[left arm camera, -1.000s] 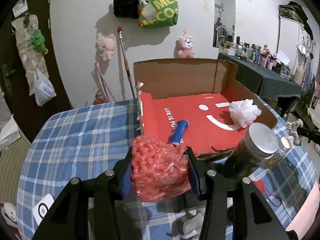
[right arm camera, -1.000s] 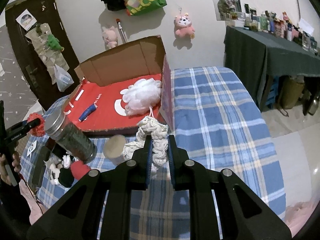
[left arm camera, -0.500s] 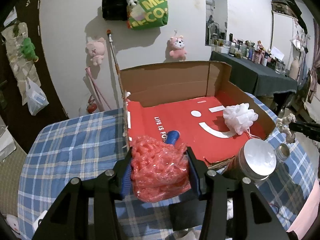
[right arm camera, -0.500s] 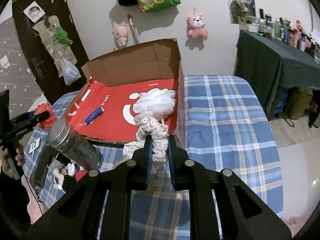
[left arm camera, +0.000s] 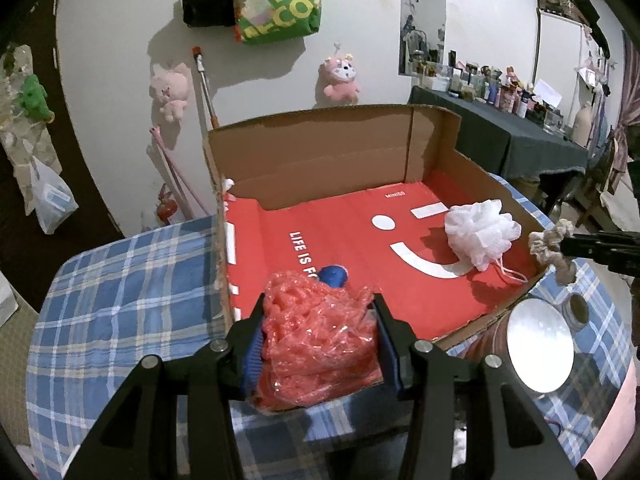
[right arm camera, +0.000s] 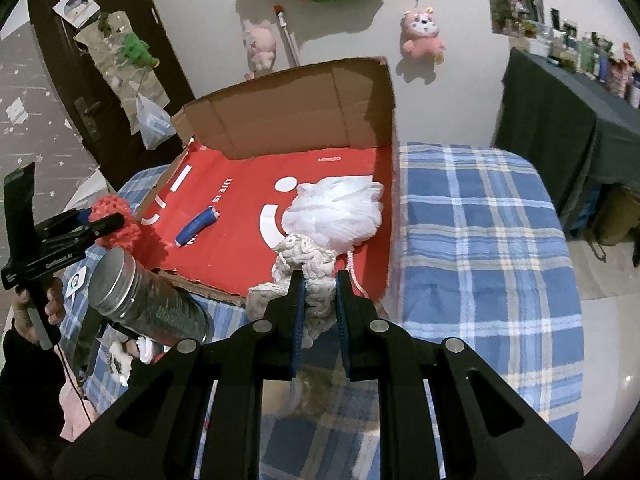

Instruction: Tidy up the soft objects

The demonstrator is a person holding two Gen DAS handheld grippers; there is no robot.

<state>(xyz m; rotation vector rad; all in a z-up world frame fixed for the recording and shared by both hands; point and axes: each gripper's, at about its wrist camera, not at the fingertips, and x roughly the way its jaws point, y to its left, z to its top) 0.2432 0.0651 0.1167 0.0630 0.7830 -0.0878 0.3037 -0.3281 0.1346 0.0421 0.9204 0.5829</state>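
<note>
Angled downward over the near edge of a red-lined cardboard box point(left arm camera: 344, 240) on a plaid tablecloth point(right arm camera: 472, 216), the left gripper point(left arm camera: 320, 344) clasps a red crinkly bundle point(left arm camera: 320, 340) while the right gripper point(right arm camera: 319, 292) pinches a cream knitted rope point(right arm camera: 308, 268) beside a white mesh sponge point(right arm camera: 336, 212) lying in the box.

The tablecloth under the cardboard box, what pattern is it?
The tablecloth is blue plaid with white and yellowish lines, clearest in the right wrist view.

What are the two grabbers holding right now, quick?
Left gripper: closed on the red crinkly bundle.
Right gripper: closed on the cream knitted rope.
</note>
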